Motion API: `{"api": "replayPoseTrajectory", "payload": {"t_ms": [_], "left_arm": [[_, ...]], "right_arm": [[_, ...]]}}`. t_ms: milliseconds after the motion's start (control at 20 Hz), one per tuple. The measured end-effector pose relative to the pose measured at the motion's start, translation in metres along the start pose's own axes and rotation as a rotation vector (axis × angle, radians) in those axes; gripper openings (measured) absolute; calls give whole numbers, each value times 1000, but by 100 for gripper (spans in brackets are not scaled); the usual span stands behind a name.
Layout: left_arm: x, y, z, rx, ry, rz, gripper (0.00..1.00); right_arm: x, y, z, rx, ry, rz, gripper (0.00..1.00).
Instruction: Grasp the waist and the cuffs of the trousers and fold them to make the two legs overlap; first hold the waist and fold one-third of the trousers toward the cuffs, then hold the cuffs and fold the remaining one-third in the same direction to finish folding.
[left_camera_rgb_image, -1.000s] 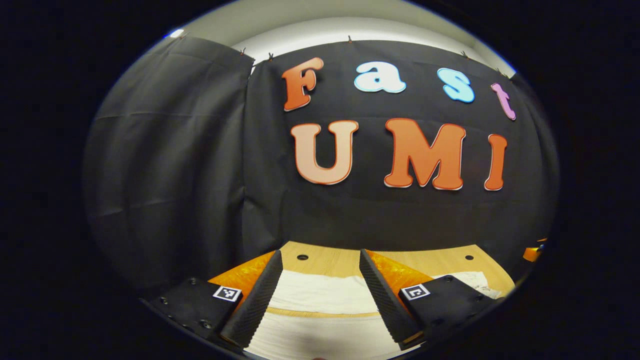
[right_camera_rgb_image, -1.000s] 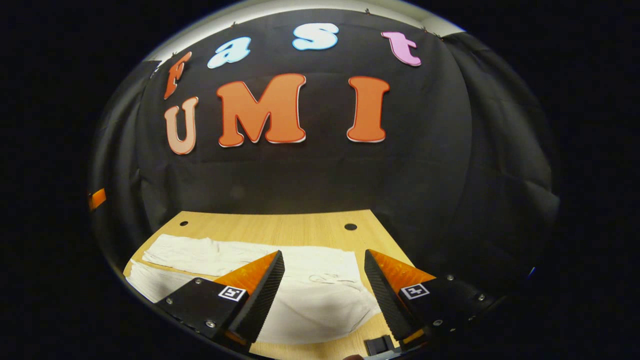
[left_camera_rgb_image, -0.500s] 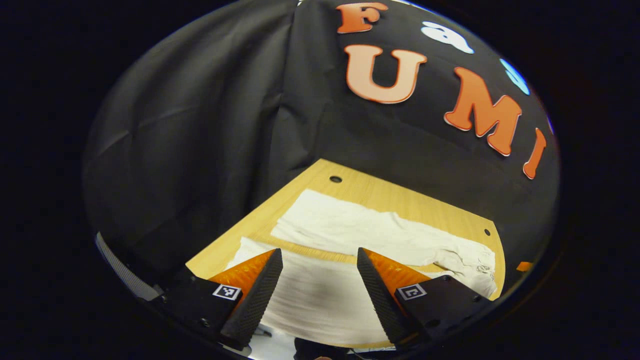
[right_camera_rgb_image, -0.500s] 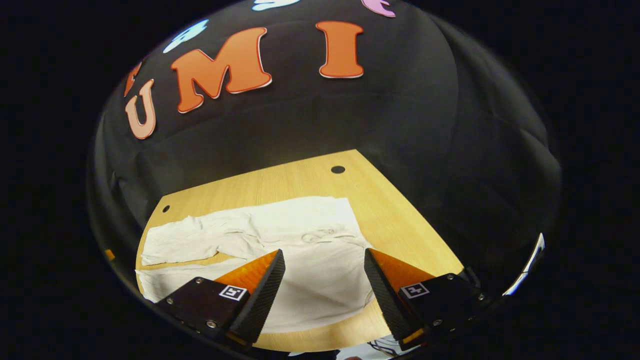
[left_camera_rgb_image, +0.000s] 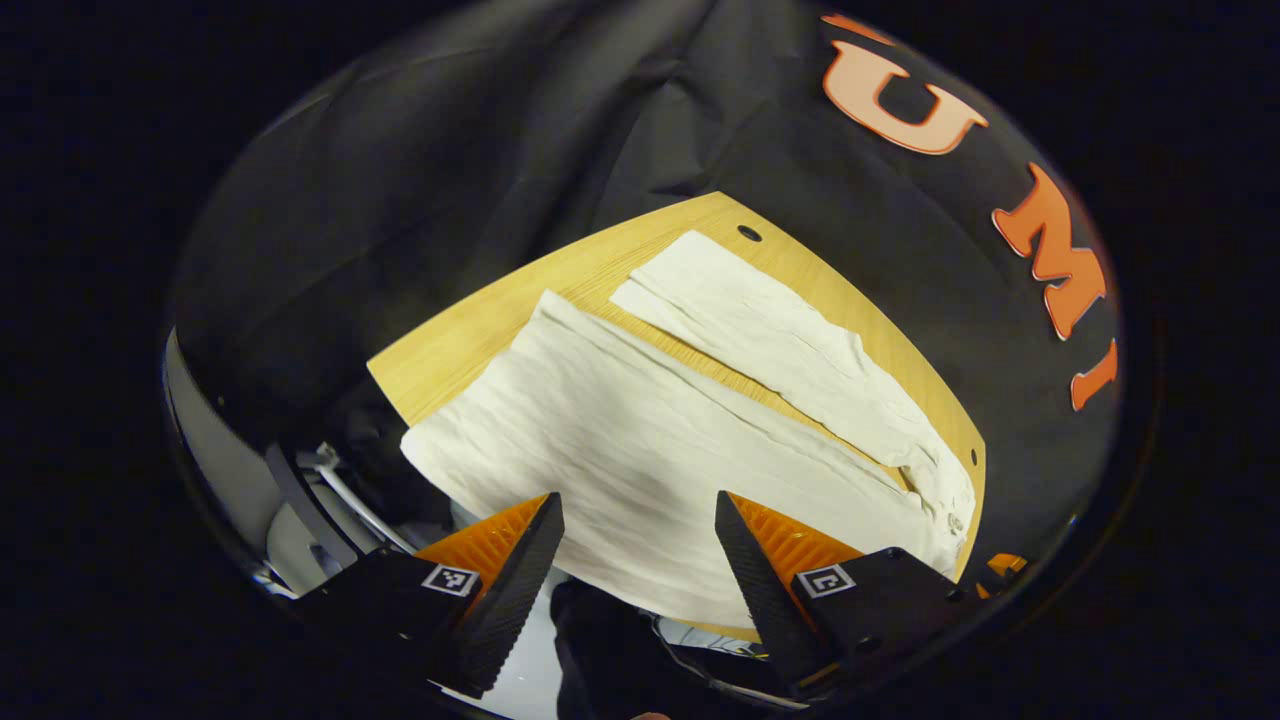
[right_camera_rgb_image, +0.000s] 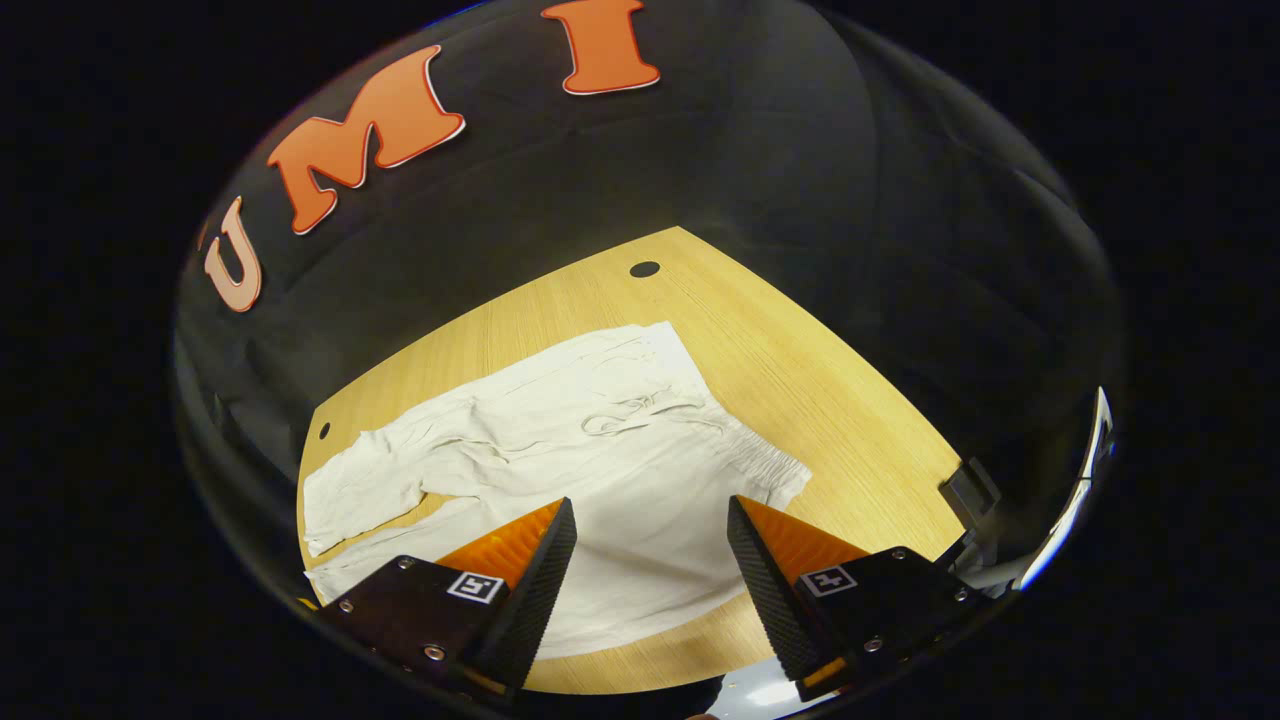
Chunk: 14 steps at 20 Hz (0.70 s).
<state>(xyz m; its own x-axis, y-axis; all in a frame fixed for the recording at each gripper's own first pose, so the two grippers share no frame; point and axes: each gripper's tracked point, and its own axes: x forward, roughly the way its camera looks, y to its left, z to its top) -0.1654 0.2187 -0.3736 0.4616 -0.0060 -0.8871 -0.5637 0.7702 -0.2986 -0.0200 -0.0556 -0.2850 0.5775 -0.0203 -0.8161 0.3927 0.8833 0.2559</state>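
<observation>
Wooden table (right_camera_rgb_image: 800, 380) under flat white trousers (right_camera_rgb_image: 600, 470), beneath both wide-spread claws, left claw (left_camera_rgb_image: 638, 560), right claw (right_camera_rgb_image: 650, 565).

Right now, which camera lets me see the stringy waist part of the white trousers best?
The right gripper view. There the waist of the white cloth trousers lies in full sight, drawstring and gathered band clear. In the left gripper view the waist is squeezed small at the picture's far edge, while the legs show well.

I see the cream-white wrinkled cloth trousers (left_camera_rgb_image: 680, 420) (right_camera_rgb_image: 600, 470) lying flat and unfolded, legs spread apart in a narrow V.
</observation>
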Motion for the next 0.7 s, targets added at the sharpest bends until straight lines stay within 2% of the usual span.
{"api": "replayPoseTrajectory", "payload": {"t_ms": [50, 250, 500, 700], "left_arm": [[3, 7, -5, -43, 12, -4, 97], [7, 32, -11, -194, 43, -19, 100], [18, 51, -17, -384, 96, -63, 99], [27, 83, -23, -455, 107, -27, 99]], "right_arm": [[2, -4, -3, 8, 7, -5, 92], [7, -13, -13, 37, 44, -18, 91], [10, -22, -18, 76, 64, -29, 92], [13, -26, -19, 99, 70, -35, 91]]}}
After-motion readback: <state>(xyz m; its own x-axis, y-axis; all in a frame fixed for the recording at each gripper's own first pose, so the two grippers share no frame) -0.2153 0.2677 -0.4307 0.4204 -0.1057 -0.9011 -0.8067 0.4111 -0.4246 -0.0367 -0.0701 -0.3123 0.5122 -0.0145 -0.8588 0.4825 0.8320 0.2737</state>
